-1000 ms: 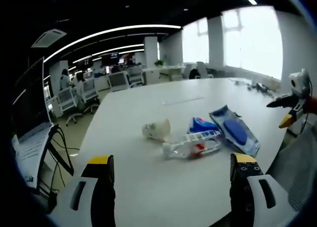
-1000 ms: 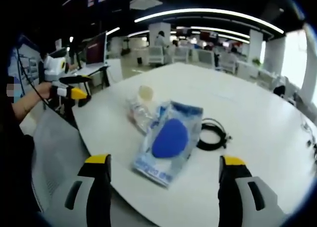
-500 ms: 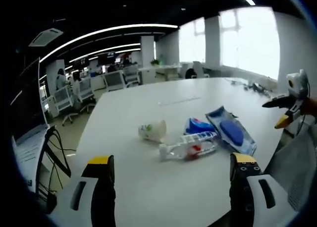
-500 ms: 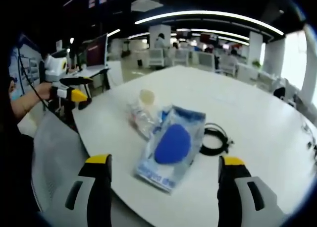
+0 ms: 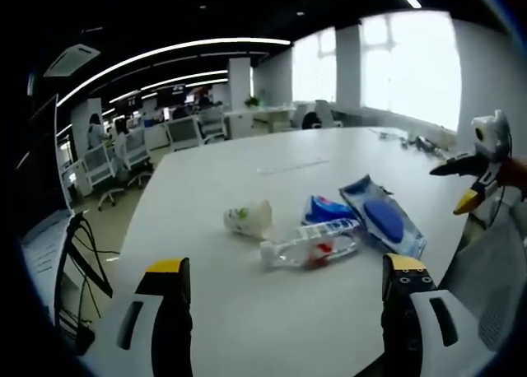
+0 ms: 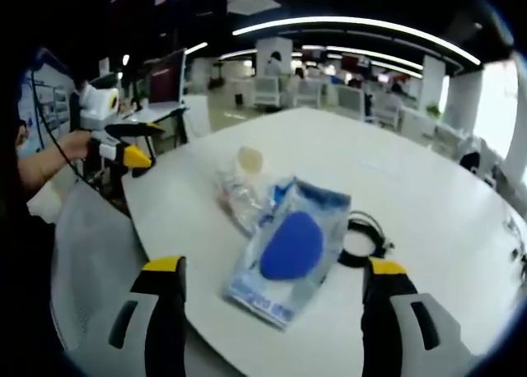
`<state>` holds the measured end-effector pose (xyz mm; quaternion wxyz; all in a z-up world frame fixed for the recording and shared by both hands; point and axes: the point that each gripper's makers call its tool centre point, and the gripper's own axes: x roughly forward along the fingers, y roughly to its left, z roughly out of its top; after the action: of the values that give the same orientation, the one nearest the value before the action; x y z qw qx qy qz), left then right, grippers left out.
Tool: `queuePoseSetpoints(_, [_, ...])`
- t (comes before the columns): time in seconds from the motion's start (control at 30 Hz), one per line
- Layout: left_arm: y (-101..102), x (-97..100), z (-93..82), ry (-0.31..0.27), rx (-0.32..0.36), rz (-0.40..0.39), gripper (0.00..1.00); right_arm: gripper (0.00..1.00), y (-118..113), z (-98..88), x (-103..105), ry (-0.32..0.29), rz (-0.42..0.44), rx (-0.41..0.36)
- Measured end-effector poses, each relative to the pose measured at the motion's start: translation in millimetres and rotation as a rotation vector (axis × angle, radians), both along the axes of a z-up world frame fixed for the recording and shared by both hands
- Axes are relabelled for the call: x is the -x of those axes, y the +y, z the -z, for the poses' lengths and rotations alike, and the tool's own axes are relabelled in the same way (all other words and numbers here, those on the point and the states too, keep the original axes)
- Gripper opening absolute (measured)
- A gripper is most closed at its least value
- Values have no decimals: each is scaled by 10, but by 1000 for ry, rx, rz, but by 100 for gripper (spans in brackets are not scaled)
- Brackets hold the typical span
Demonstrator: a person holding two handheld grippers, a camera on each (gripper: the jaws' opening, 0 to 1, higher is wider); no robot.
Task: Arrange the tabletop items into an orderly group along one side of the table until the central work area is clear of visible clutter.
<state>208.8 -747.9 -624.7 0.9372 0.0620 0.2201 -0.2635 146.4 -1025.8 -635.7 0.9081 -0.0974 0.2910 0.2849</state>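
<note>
A clear plastic bottle (image 5: pixel 311 245), a white paper cup (image 5: pixel 248 218) and a clear packet with a blue oval pad (image 6: pixel 288 249) are seen clustered on the white table (image 5: pixel 272 311), ahead of both empty, wide-spread tongs: left gripper (image 5: pixel 284 299), right gripper (image 6: pixel 272 299).

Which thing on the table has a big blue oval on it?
The flat clear packet, nearest the right gripper. The bottle and paper cup lack one.
</note>
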Motion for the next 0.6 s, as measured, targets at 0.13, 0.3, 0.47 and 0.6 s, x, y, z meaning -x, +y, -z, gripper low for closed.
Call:
queuePoseSetpoints(0.13, [-14, -21, 17, -1, 0, 10, 95, 86, 39, 8, -33, -3, -13, 16])
queuePoseSetpoints(0.3, [-47, -32, 43, 4, -1, 24, 95, 86, 112, 39, -60, -2, -41, 24])
queuePoseSetpoints(0.47, [-67, -48, 53, 6, -1, 33, 95, 86, 198, 48, -89, -1, -68, 22])
queuePoseSetpoints(0.6, [-87, -49, 52, 6, 1, 39, 95, 85, 268, 75, -106, 0, -96, 32])
